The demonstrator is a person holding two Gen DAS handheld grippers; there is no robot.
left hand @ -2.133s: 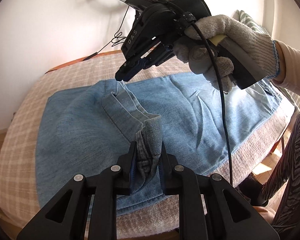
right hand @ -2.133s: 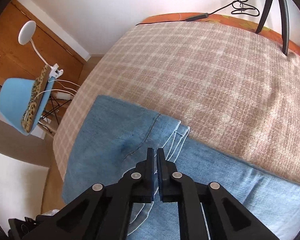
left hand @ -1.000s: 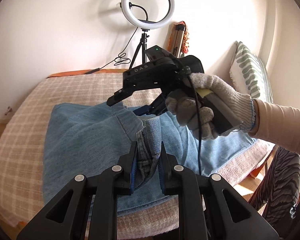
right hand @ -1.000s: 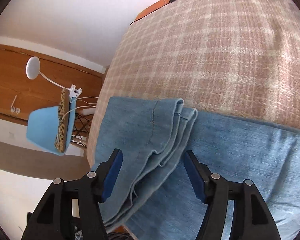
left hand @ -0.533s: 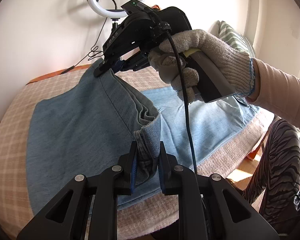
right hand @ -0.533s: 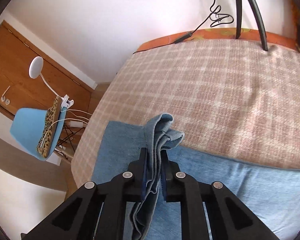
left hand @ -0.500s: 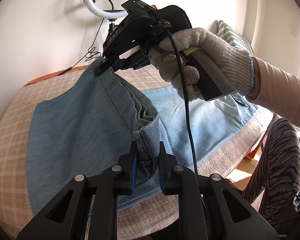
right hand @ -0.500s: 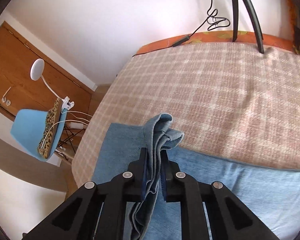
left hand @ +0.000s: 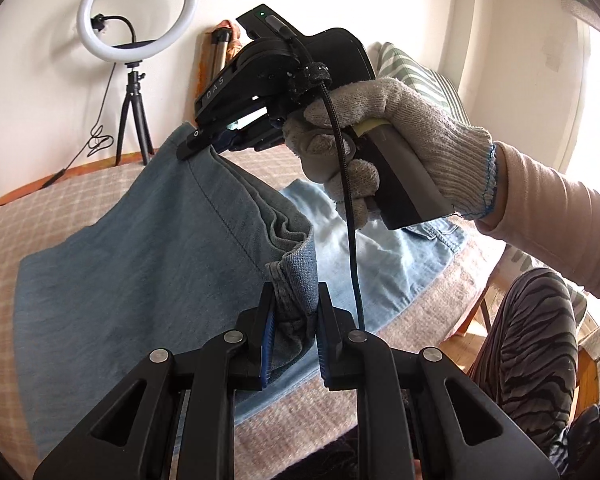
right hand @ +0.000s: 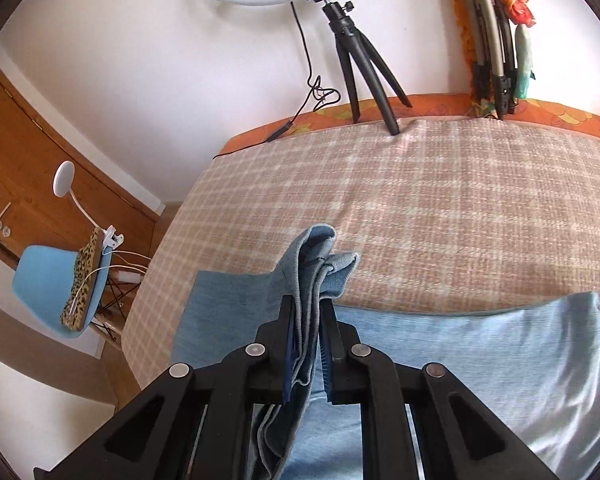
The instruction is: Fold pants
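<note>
Denim, light blue: the pants lie spread over a checked beige blanket on the bed, w/ one hem edge lifted off the surface and stretched between both grippers.

Left wrist view, L to R:
- Ring light on a small tripod stands at far left against the wall, cable trailing down to the bed edge.
- Left gripper, bottom centre: both pads pressed onto a bunched, multi-layer hem corner of the pants. The fabric fills the gap between the pads.
- Right gripper, upper centre: tips pinch the far corner of the same raised edge, held above the blanket. A gloved right hand wraps its handle, black cable hanging down from it.
- Striped cushion sits behind the hand, by the wall.

Right wrist view, L to R:
- Blue chair w/ clip lamp stands beside the bed, at left.
- Folded denim layers stick up past the clamped pads at centre.
- Rest of the pants lies flat at lower right, paler side up.
</note>
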